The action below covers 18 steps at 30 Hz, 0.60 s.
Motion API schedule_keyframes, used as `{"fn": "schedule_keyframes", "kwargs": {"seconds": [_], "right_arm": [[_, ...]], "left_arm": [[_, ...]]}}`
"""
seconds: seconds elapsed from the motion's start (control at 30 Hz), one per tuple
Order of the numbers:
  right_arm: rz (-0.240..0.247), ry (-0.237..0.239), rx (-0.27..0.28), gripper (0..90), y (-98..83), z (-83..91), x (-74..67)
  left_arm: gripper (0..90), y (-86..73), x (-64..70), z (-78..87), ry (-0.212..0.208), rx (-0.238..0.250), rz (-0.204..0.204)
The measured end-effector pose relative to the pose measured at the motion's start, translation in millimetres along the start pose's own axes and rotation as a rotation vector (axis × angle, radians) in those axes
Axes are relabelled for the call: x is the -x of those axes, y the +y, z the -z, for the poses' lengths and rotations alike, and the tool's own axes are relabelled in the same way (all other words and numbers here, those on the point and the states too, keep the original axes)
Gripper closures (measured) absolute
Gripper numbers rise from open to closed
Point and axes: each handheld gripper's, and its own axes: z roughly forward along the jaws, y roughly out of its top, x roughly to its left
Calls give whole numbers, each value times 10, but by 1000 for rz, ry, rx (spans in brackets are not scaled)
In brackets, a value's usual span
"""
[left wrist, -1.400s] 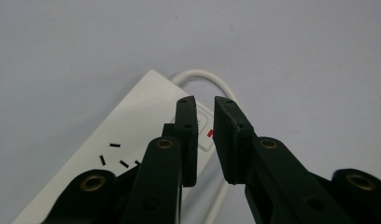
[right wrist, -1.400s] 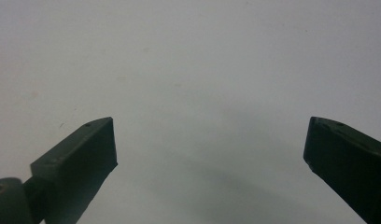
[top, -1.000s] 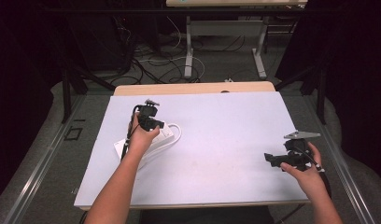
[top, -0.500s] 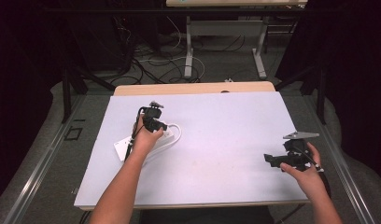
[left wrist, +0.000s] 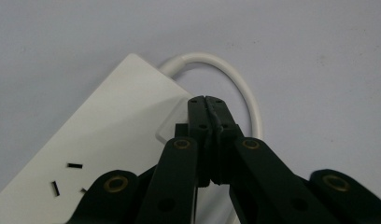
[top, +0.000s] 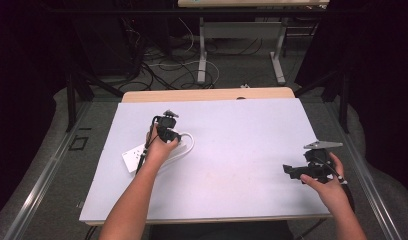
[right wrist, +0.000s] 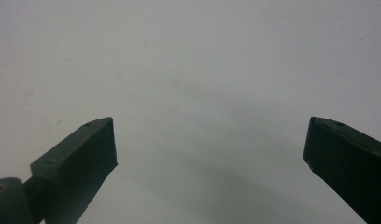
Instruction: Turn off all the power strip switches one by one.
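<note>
A white power strip [top: 133, 155] lies on the left half of the white table [top: 242, 135], and its white cable [top: 191, 143] curls in a loop off its far end. My left gripper [top: 170, 138] points down at that end. In the left gripper view its jaws are shut tight together with nothing between them, and the left gripper [left wrist: 207, 100] has its tips over the power strip [left wrist: 109, 135] beside a small raised switch [left wrist: 172, 125]. Whether the tips touch it I cannot tell. My right gripper [top: 293, 172] rests near the table's right front corner. The right gripper [right wrist: 209, 140] is open wide over bare tabletop.
The table's wooden far edge [top: 207, 94] borders a floor strewn with cables [top: 157, 65] and desk legs [top: 203, 50]. A metal rail [top: 47, 170] runs along the left side. Socket slots [left wrist: 67, 175] show on the strip's near part.
The left hand has crept slightly to the right along the power strip, uncovering more of the strip's near end. The right hand has stayed still.
</note>
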Motion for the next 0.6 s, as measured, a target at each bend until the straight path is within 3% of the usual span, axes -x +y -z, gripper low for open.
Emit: {"fn": "schedule_keyframes", "kwargs": {"seconds": [0.2, 0.3, 0.4, 0.6], "right_arm": [[7, -1, 2, 21, 0, 5, 8], [3, -1, 0, 21, -1, 2, 3], [2, -3, -1, 21, -1, 3, -2], [6, -3, 2, 21, -1, 11, -3]], "left_arm": [[900, -16, 3, -30, -2, 9, 6], [900, -28, 7, -40, -11, 14, 33], [900, -22, 12, -34, 1, 5, 8], [900, -25, 13, -27, 15, -8, 11]]}}
